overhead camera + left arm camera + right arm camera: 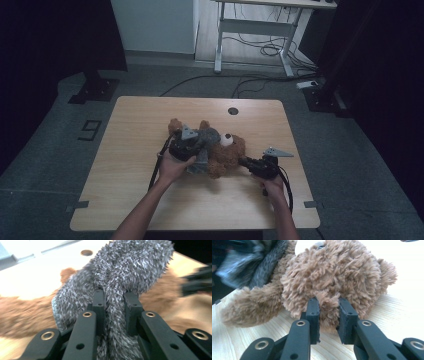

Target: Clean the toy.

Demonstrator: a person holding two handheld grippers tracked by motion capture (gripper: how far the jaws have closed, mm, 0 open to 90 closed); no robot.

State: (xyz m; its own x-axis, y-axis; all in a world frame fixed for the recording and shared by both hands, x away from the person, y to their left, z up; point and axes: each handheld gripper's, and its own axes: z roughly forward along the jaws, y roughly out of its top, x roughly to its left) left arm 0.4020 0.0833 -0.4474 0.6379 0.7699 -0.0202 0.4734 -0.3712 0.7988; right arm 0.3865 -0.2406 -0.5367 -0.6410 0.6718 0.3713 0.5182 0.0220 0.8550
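A brown teddy bear lies on the wooden table, its white muzzle up. A grey fuzzy garment is draped over its body. My left gripper is shut on a fold of this grey cloth, which runs up between the two black pads. My right gripper is shut on a tuft of the bear's head, near an ear, low over the tabletop. The bear's arm stretches left in the right gripper view.
A round cable hole sits near the table's far edge. Beyond the table stand a white desk frame and loose cables on the floor. Bare wood lies left and in front of the bear.
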